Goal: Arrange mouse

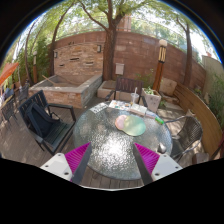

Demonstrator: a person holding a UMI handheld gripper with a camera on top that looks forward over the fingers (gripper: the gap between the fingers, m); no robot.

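A round glass table [105, 150] stands just ahead of my fingers. On its far side lies a pale flat mat [133, 125] with a small light rounded thing on it [124, 121], which may be the mouse; it is too small to tell. My gripper [112, 160] is open and empty, low over the table's near edge. Its magenta pads [76, 157] show wide apart at either side. The mat lies well beyond the fingers, slightly right of the middle.
A small green thing [160, 120] lies at the table's right rim. A black chair [42, 118] stands left of the table and another chair [186, 132] right. Beyond are a bottle [135, 97], a planter [152, 99], a stone block [68, 92], a tree trunk [108, 50] and a brick wall [130, 50].
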